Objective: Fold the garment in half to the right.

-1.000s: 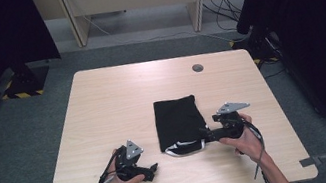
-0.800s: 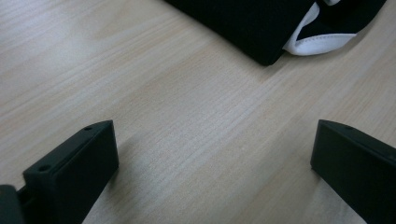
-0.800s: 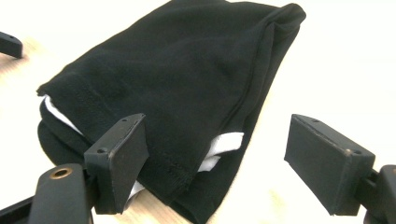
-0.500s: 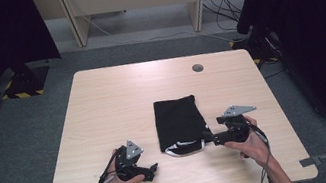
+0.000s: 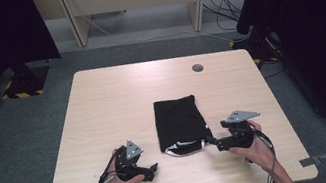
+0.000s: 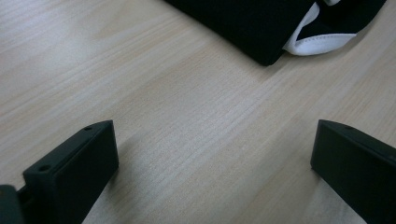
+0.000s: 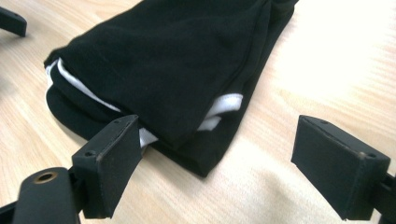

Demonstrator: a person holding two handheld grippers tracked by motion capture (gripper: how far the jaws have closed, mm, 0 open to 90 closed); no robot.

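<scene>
cloth [image 5: 178,121] folded, mid-desk [image 5: 117,99] | right tongs [image 5: 210,141] just widened, apart at its near corner, nothing gripped | left tongs [image 5: 154,166] apart, clear | risk: we may pinch one layer only, unfolding it

I hold both grippers low and level, the left gripper [image 5: 151,167] with jaws spread wide, the right gripper [image 5: 208,140] having just opened its jaws, apparently gripping nothing.
</scene>
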